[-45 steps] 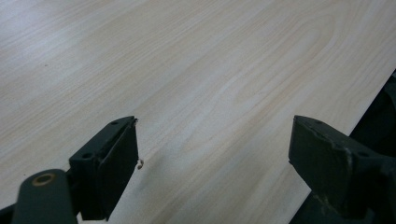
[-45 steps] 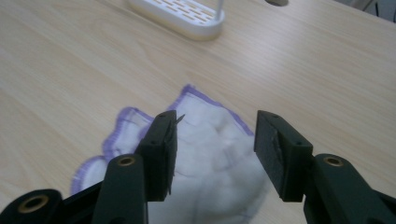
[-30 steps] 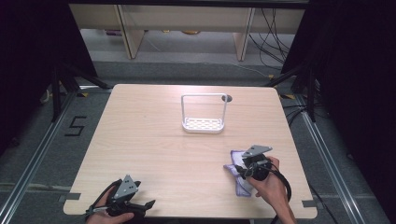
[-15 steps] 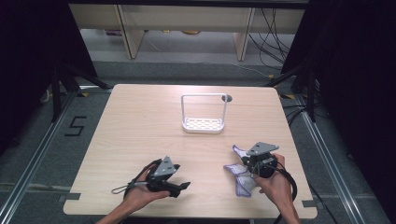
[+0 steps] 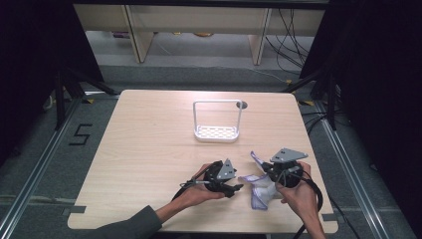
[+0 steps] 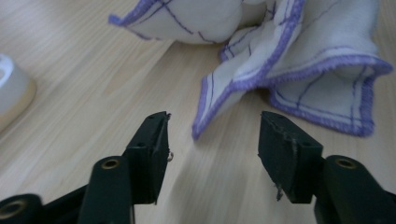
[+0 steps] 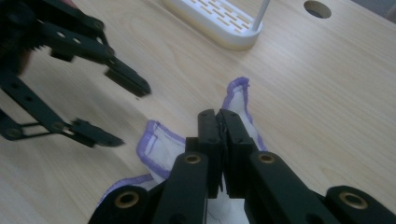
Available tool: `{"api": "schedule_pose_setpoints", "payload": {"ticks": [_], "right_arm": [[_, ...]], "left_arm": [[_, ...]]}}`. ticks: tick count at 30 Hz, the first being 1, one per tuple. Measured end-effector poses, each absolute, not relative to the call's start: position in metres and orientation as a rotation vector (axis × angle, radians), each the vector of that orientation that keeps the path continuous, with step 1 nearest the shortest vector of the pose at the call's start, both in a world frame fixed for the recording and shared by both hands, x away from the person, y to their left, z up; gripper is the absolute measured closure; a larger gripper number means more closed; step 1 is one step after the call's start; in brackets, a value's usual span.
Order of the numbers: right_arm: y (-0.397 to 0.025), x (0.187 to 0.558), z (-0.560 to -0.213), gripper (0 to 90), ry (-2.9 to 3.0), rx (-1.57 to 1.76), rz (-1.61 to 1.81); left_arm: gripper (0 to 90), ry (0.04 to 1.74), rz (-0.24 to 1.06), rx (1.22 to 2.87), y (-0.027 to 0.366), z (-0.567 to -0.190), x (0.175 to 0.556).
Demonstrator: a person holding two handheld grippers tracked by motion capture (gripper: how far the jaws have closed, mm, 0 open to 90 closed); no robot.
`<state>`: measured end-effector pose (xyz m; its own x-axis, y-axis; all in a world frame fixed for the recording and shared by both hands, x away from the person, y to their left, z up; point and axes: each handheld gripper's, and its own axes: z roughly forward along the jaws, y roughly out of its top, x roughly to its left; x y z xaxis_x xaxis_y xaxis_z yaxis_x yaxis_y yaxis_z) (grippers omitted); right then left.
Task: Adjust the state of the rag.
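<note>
Even overhead light falls on the pale wooden table (image 5: 149, 149) — its surroundings drop into near black. Shadows are soft and short. In the left gripper view, the white, purple-edged cloth (image 6: 299, 60) is soft-focused — the black jaws blur too.

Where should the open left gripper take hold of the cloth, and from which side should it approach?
The left gripper would best take the cloth by the purple-hemmed corner that points at it between its open jaws. Coming straight ahead, low over the table, looks right: that corner stands slightly raised and free, while the right gripper pinches another part.
</note>
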<state>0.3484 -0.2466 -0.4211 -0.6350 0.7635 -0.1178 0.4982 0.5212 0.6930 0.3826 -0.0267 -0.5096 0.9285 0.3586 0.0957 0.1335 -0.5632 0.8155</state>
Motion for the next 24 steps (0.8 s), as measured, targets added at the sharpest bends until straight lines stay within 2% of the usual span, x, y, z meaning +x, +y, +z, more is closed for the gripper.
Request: {"api": "schedule_pose_setpoints", "payload": {"ticks": [3, 7, 8, 13, 14, 15, 16, 17, 18, 20, 22, 24], "right_arm": [[-0.246, 0.348, -0.419, 88.2, 2.331, 1.015, 0.898], [-0.246, 0.347, -0.415, 88.4, 2.315, 1.003, 0.913], [-0.246, 0.346, -0.412, 88.6, 2.316, 1.029, 0.921], [-0.249, 0.35, -0.403, 88.8, 2.284, 0.982, 0.938], [-0.246, 0.353, -0.394, 88.9, 2.264, 0.969, 0.962], [-0.244, 0.354, -0.389, 88.9, 2.26, 0.966, 0.97], [-0.241, 0.356, -0.383, 88.9, 2.249, 0.95, 0.986], [-0.241, 0.356, -0.383, 88.9, 2.249, 0.95, 0.986], [-0.232, 0.361, -0.368, 89.0, 2.222, 0.913, 1.04], [-0.229, 0.362, -0.363, 89.0, 2.223, 0.897, 1.057], [-0.213, 0.367, -0.344, 89.1, 2.213, 0.845, 1.112], [-0.208, 0.368, -0.34, 89.2, 2.209, 0.845, 1.124]], "left_arm": [[47.3, 0.319, 0.323, 2.169, -0.039, -0.515, 0.386], [85.3, 0.287, 0.269, 2.151, -0.045, -0.515, 0.392], [87.0, 0.265, 0.311, 2.164, -0.04, -0.508, 0.391], [87.7, 0.324, 0.331, 2.122, -0.02, -0.48, 0.391], [87.6, 0.334, 0.339, 2.093, -0.003, -0.457, 0.389], [87.6, 0.334, 0.339, 2.093, -0.003, -0.457, 0.389], [87.6, 0.34, 0.369, 2.078, 0.013, -0.436, 0.388], [87.6, 0.34, 0.369, 2.078, 0.013, -0.436, 0.388], [87.7, 0.339, 0.378, 2.075, 0.024, -0.423, 0.386], [87.6, 0.343, 0.404, 2.065, 0.041, -0.403, 0.383], [87.7, 0.332, 0.457, 2.039, 0.064, -0.376, 0.378], [87.6, 0.329, 0.485, 2.028, 0.072, -0.364, 0.375]]}}
